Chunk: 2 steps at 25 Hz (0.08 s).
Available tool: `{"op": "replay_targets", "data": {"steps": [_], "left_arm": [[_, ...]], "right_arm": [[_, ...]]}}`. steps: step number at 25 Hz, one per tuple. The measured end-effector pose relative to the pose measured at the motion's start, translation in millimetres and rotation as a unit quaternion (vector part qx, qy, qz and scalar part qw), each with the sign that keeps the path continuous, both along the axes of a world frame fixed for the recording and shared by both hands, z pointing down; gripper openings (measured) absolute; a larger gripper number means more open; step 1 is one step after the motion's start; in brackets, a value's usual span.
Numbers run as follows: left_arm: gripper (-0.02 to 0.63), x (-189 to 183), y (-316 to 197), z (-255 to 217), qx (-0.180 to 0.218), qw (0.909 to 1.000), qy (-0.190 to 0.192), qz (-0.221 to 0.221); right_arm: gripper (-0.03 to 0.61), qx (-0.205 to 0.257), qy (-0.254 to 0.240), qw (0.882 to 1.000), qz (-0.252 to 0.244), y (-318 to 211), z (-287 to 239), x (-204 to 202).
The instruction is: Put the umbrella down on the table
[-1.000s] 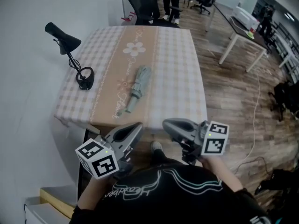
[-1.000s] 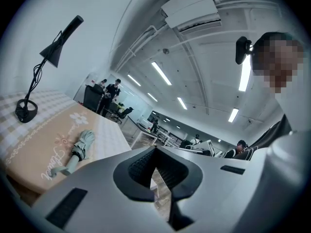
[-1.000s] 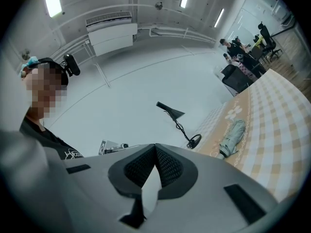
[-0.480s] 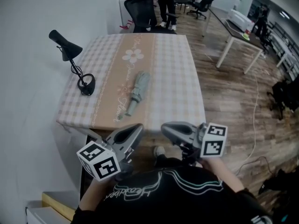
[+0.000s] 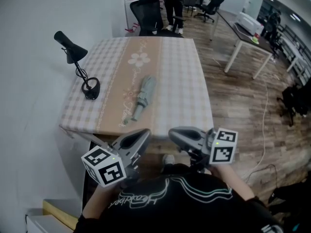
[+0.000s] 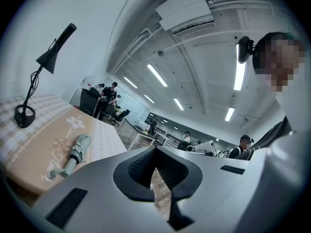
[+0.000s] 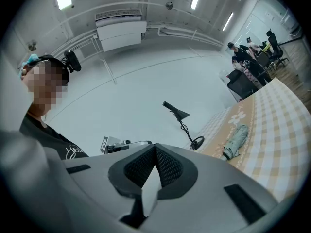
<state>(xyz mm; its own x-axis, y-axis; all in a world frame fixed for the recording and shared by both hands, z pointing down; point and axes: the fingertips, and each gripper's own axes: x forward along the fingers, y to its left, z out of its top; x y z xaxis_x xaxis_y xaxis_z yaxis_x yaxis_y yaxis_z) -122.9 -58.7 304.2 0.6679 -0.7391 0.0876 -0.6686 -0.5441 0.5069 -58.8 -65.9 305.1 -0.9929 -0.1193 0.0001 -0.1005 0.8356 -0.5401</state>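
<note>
The folded grey-green umbrella [image 5: 142, 97] lies flat on the table [image 5: 187, 81], on the tan runner of the checked cloth, with its handle toward the near edge. Neither gripper touches it. Both are held close to my body, short of the table's near edge. My left gripper [image 5: 143, 132] is shut and empty; my right gripper [image 5: 173, 132] is shut and empty too. From the left gripper [image 6: 155, 150] the umbrella [image 6: 77, 150] shows at lower left. From the right gripper [image 7: 155, 148] the umbrella [image 7: 236, 140] shows at mid right.
A black desk lamp [image 5: 77, 57] stands on the table's left side by the white wall. An office chair [image 5: 150, 6] and standing people are behind the far edge. A white desk [image 5: 248, 38] stands on the wooden floor to the right.
The umbrella has not moved on the table. Both grippers stay shut near my body, and the view has drawn back a little from the table.
</note>
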Motion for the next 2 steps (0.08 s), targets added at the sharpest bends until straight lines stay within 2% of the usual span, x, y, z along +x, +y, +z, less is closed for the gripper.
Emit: {"op": "replay_targets", "data": {"steps": [2], "left_arm": [[-0.003,-0.3,1.8,-0.4,-0.001,1.0000,-0.002,0.001]], "right_arm": [[0.011,0.000,0.000,1.000,0.000,2.2,-0.6,-0.9]]}}
